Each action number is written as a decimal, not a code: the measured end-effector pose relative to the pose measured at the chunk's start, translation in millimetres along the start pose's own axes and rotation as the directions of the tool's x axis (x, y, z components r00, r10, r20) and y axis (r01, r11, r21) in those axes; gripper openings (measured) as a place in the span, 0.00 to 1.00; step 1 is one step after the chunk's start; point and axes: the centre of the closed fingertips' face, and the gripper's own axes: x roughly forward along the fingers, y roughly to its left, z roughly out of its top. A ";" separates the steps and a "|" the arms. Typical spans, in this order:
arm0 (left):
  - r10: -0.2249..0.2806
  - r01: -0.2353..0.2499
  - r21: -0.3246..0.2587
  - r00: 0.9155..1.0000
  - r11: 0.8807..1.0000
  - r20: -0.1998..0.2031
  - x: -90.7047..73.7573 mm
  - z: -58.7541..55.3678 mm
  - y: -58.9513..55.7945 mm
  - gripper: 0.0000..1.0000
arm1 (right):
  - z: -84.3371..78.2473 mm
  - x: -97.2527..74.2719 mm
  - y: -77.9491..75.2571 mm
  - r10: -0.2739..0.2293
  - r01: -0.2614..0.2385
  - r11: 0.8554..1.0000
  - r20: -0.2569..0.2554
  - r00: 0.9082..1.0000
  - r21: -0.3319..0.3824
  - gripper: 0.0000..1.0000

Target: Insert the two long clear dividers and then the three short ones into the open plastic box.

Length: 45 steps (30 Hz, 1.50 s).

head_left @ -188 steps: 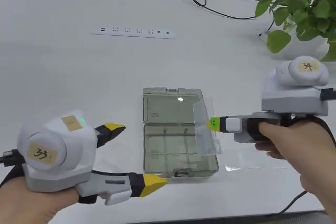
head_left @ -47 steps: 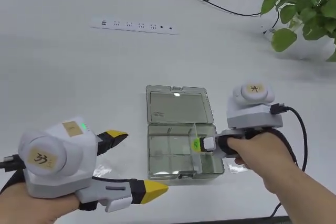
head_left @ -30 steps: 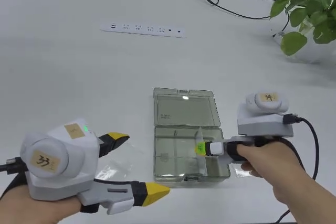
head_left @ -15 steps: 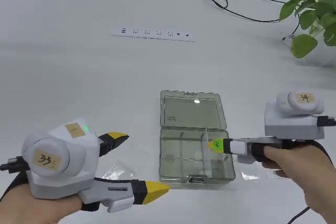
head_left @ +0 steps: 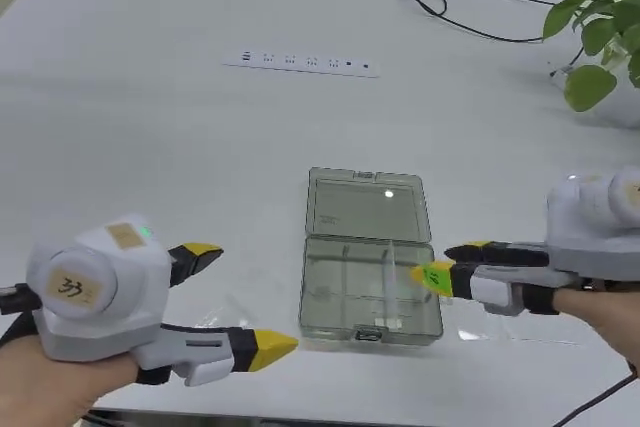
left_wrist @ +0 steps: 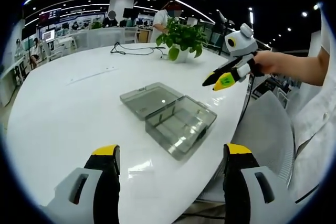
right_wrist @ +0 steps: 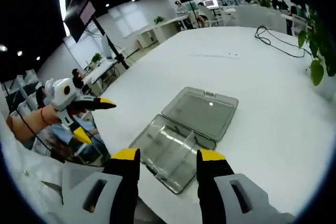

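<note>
Left gripper (head_left: 243,297) hung above the surface (head_left: 150,127), left of the open plastic box (head_left: 340,330) and nearer the person than it. Its jaws were spread wide with nothing between them; the left gripper view showed the same wide gap at the left gripper (left_wrist: 172,150).

A loose clear piece (head_left: 215,312) lay flat on the surface just left of the box, between it and the left gripper. It was too faint to tell long from short.

The box sat on the surface with its lid (head_left: 368,205) folded flat on the far side. One clear divider (head_left: 388,272) stood upright inside the base, running front to back, right of the box's middle. Other inner walls were too faint to count.

Right gripper (head_left: 440,263) hovered just right of the box, its tips over the right wall, touching nothing. Its jaws were parted a little and held nothing; right gripper (right_wrist: 168,155) agreed.

Another clear piece (head_left: 480,332) lay flat just right of the box's near corner.

Power strip (head_left: 305,62) lay well behind the box. Black cable (head_left: 470,7) and plant (head_left: 600,37) were behind it to the right.
</note>
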 end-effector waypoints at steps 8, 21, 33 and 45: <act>0.045 -0.045 -0.005 0.998 0.999 -0.039 1.0 -11.6 4.1 0.81 | -8.4 -13.9 5.2 0.064 -0.061 0.984 0.010 0.998 -0.170 0.54; 0.119 -0.125 -0.016 0.973 0.992 -0.197 7.4 -44.7 23.1 0.70 | -41.9 -33.1 -1.3 0.123 -0.118 0.947 -0.005 0.992 -0.297 0.70; 0.172 -0.194 -0.017 0.905 0.981 -0.388 22.8 -77.2 40.5 0.55 | -53.1 -47.8 -13.4 0.117 -0.100 0.948 0.038 0.992 -0.301 0.71; 0.215 -0.229 0.034 0.843 0.973 -0.493 30.5 -98.3 48.2 0.46 | -53.6 -51.2 -11.5 0.108 -0.083 0.956 0.074 0.991 -0.280 0.70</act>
